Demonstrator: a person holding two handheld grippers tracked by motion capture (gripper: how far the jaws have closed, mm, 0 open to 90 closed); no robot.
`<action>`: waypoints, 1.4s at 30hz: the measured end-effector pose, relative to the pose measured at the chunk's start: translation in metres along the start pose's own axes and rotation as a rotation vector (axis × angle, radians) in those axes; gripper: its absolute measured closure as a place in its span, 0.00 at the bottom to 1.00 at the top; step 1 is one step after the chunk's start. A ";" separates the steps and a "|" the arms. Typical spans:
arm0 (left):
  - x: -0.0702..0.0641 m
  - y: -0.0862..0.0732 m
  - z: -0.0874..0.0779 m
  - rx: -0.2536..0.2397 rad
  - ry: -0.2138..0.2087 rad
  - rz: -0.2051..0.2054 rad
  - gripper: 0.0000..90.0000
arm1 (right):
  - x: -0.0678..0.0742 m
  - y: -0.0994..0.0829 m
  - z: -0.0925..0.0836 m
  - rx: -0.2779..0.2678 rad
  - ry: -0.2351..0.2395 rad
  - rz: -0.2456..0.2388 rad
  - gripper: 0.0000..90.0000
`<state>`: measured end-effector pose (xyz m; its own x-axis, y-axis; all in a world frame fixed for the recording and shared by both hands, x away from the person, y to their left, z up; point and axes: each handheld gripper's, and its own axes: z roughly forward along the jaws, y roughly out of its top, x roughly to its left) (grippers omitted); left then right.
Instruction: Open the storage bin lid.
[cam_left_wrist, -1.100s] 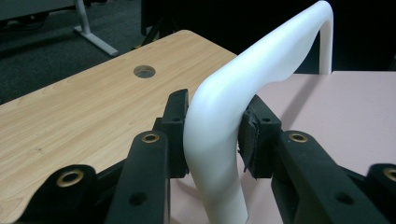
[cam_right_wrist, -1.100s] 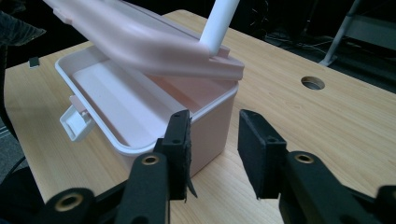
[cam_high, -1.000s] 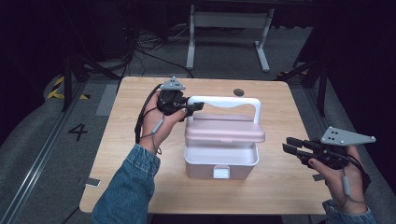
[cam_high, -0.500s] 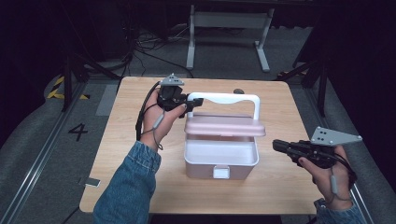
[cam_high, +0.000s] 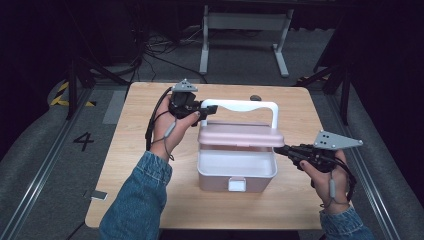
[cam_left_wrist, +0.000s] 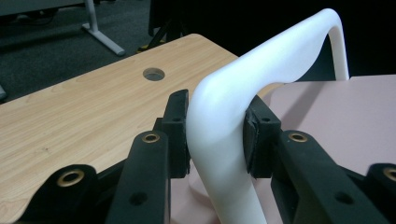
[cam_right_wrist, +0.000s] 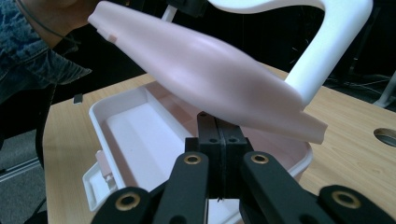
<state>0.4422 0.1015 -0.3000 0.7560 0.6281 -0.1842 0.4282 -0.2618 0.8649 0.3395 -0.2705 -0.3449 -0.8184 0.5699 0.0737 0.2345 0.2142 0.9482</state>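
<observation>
The left tongs (cam_high: 209, 108) were clamped on the left bend of the white handle (cam_left_wrist: 219, 140), holding the pink lid (cam_high: 240, 135) raised above the white box (cam_high: 236, 172). The right tongs (cam_high: 280, 149), just closed with nothing between them, pointed at the lid's right edge. The box sat mid-counter (cam_high: 135, 165), with bare wood along the near and left edges.
</observation>
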 end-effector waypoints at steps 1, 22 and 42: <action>0.000 0.000 -0.001 -0.001 -0.001 -0.001 0.74 | -0.001 0.000 0.000 -0.002 0.004 0.004 1.00; -0.012 -0.018 -0.061 -0.083 0.040 0.170 0.43 | -0.001 -0.002 -0.002 -0.014 0.018 0.045 1.00; -0.035 -0.061 -0.077 -0.071 0.082 0.202 0.43 | -0.003 0.006 0.001 -0.057 0.030 0.080 1.00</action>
<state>0.3519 0.1518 -0.3104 0.7785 0.6268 0.0321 0.2343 -0.3376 0.9117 0.3441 -0.2701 -0.3393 -0.8138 0.5591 0.1586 0.2706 0.1231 0.9548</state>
